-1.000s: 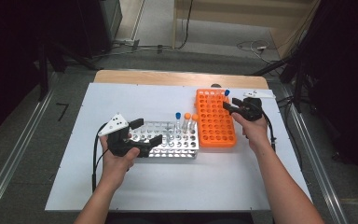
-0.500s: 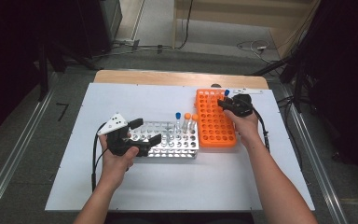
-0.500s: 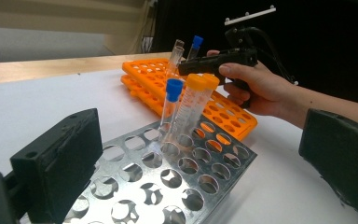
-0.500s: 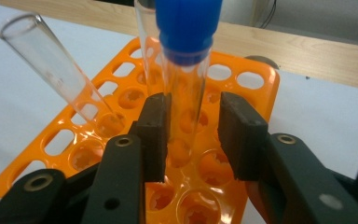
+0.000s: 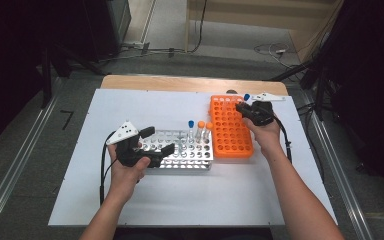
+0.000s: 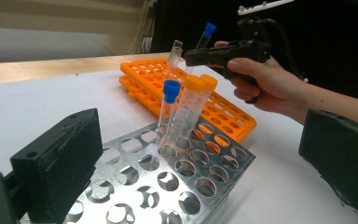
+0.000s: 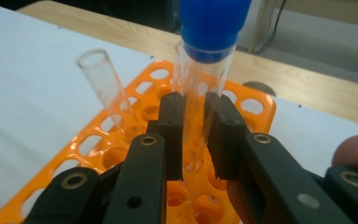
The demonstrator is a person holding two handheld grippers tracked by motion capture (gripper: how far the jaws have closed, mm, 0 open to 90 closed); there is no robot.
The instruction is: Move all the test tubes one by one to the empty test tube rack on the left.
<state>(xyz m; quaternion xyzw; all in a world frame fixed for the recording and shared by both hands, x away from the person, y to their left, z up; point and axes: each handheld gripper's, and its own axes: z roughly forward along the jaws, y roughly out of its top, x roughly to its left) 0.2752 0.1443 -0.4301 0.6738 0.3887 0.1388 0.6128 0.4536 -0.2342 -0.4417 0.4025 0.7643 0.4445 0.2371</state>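
White board (image 5: 180, 210) covers the table in the high view, with dark floor and cables beyond it. At the far end of the orange rack (image 5: 230, 130), the right gripper (image 5: 245, 109) meets a blue-capped tube (image 5: 247, 97). Left of that rack, the left gripper (image 5: 155, 142) hovers over the metal rack (image 5: 190, 160).

Seen from the left gripper view, its jaws stand wide apart, empty.

The right gripper view shows jaws that have just been closing, clamped on the clear tube above the orange rack.
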